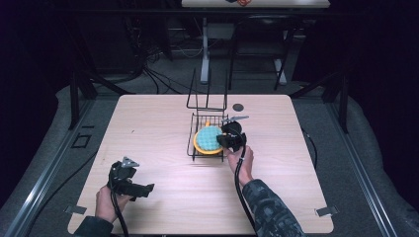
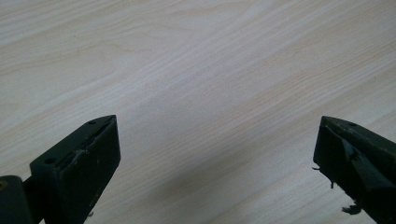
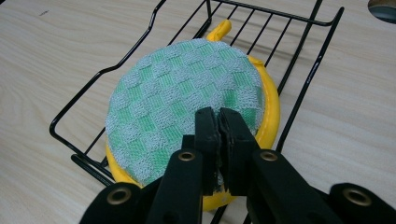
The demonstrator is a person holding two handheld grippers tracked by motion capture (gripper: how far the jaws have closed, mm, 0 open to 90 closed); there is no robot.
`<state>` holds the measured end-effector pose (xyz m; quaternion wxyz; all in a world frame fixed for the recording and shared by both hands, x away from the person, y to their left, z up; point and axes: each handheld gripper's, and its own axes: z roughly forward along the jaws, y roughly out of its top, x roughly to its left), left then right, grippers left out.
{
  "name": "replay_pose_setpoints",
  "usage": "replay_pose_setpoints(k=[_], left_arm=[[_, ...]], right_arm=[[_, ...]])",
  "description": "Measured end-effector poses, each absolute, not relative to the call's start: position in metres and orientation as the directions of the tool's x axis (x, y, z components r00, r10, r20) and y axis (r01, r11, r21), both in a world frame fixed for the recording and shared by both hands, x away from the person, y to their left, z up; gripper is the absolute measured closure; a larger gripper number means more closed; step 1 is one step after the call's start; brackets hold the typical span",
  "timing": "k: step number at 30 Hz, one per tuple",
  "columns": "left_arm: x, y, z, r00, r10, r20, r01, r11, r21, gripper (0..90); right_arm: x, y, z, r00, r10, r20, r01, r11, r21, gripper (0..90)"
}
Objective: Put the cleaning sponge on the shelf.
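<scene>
A round green-and-grey checked pad with a yellow rim [image 1: 207, 139] [image 3: 182, 98] lies flat in a black wire rack [image 1: 190, 148] [image 3: 304, 86] at the middle of the table. My right gripper [image 1: 223, 141] [image 3: 218, 114] hovers over the pad's near right edge. Its jaws are pressed together, and I see nothing between them. My left gripper [image 1: 147, 188] [image 2: 217, 140] is at the front left, held low over bare wood. Its jaws stand wide apart and are empty.
The rack has a tall upright wire back [image 1: 207, 94] on its far side. A dark round hole [image 1: 238, 107] [image 3: 384, 9] sits in the tabletop behind the rack. The light wooden table [image 1: 148, 128] spreads around it. Another table's legs [image 1: 205, 44] stand beyond.
</scene>
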<state>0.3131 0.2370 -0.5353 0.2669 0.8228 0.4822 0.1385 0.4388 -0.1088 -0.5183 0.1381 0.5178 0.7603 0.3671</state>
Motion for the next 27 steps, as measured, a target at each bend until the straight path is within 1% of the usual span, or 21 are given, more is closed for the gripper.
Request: replay_pose_setpoints(k=[3,5,12,13,15,16,18,20,22,23,24,26,27], left_arm=[[0.313,0.236,-0.535,0.497,0.867,-0.028,0.718,-0.393,0.575,0.4],[0.312,0.236,-0.535,0.501,0.865,-0.03,0.718,-0.396,0.572,0.4],[0.312,0.237,-0.535,0.495,0.868,-0.034,0.721,-0.388,0.574,0.4],[0.312,0.236,-0.535,0.5,0.866,-0.031,0.719,-0.395,0.572,0.4],[0.311,0.236,-0.535,0.503,0.864,-0.029,0.715,-0.397,0.575,0.4],[0.311,0.236,-0.535,0.503,0.864,-0.029,0.715,-0.397,0.575,0.3],[0.311,0.236,-0.534,0.5,0.865,-0.032,0.715,-0.392,0.579,0.1],[0.311,0.236,-0.535,0.5,0.865,-0.031,0.715,-0.393,0.578,0.1],[0.311,0.235,-0.534,0.505,0.863,-0.027,0.712,-0.399,0.578,0.1],[0.311,0.235,-0.534,0.505,0.863,-0.027,0.712,-0.399,0.578,0.1],[0.311,0.235,-0.534,0.503,0.864,-0.031,0.713,-0.395,0.579,0.1],[0.311,0.235,-0.534,0.504,0.863,-0.031,0.713,-0.396,0.579,0.1],[0.311,0.235,-0.534,0.505,0.863,-0.032,0.712,-0.395,0.58,0.1]], right_arm=[[0.438,-0.109,-0.518,-0.426,0.888,0.172,0.687,0.194,0.7,84.6],[0.436,-0.109,-0.517,-0.428,0.886,0.18,0.69,0.191,0.698,81.9],[0.435,-0.11,-0.516,-0.439,0.881,0.173,0.692,0.209,0.691,77.6],[0.434,-0.111,-0.515,-0.435,0.881,0.183,0.699,0.203,0.686,72.7],[0.432,-0.112,-0.512,-0.441,0.876,0.195,0.694,0.195,0.693,67.9],[0.43,-0.113,-0.51,-0.447,0.874,0.19,0.69,0.201,0.695,65.6],[0.427,-0.115,-0.505,-0.455,0.872,0.183,0.681,0.209,0.702,58.1],[0.423,-0.118,-0.501,-0.468,0.866,0.177,0.673,0.219,0.707,53.5],[0.419,-0.12,-0.498,-0.478,0.861,0.172,0.666,0.228,0.71,46.0],[0.419,-0.12,-0.498,-0.478,0.861,0.172,0.666,0.228,0.71,46.0],[0.414,-0.124,-0.494,-0.492,0.853,0.175,0.671,0.243,0.701,40.9],[0.41,-0.127,-0.491,-0.51,0.842,0.176,0.658,0.249,0.711,35.8],[0.408,-0.128,-0.488,-0.515,0.838,0.179,0.667,0.261,0.698,33.4]])
